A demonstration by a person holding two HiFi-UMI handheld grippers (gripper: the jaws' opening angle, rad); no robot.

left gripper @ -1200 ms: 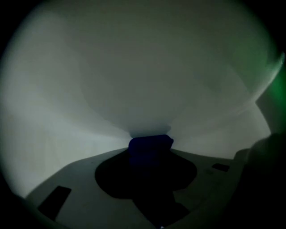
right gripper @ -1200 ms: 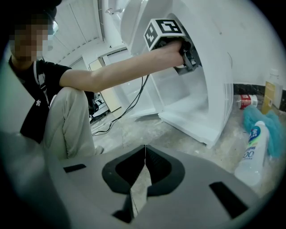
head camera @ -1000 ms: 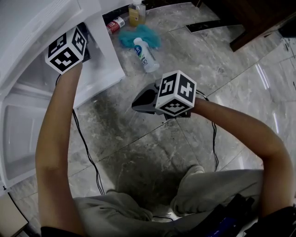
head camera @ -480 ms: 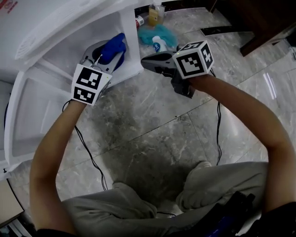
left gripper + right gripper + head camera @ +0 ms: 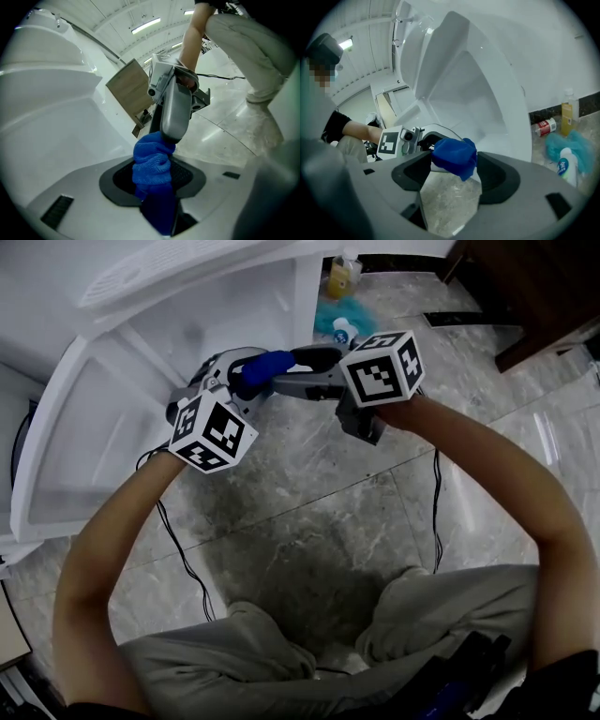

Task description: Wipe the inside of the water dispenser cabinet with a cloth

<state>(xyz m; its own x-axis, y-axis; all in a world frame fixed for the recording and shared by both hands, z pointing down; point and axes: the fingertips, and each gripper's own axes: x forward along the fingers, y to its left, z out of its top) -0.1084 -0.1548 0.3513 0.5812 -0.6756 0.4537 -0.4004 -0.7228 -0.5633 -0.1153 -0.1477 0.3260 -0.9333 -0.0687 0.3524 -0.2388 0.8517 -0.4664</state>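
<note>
Left gripper view shows us the blue cloth bunched and clamped between the jaws of the left gripper, which stand at a middling width, pressed in on the fabric. The cloth's upper end sticks out past the tips, and there the nose of the right gripper meets it.

From the right gripper's own view we see its jaws spread wide. They have just been opening. The cloth sits between their far tips, and the pads do not press on it.

From the head view we find both grippers meeting in front of the open white water dispenser cabinet, just right of its swung-out door and above the grey marble floor.

On the floor to the far right, beside the cabinet, lie a white bottle, a teal rag and a red can, with a yellow bottle upright behind.
</note>
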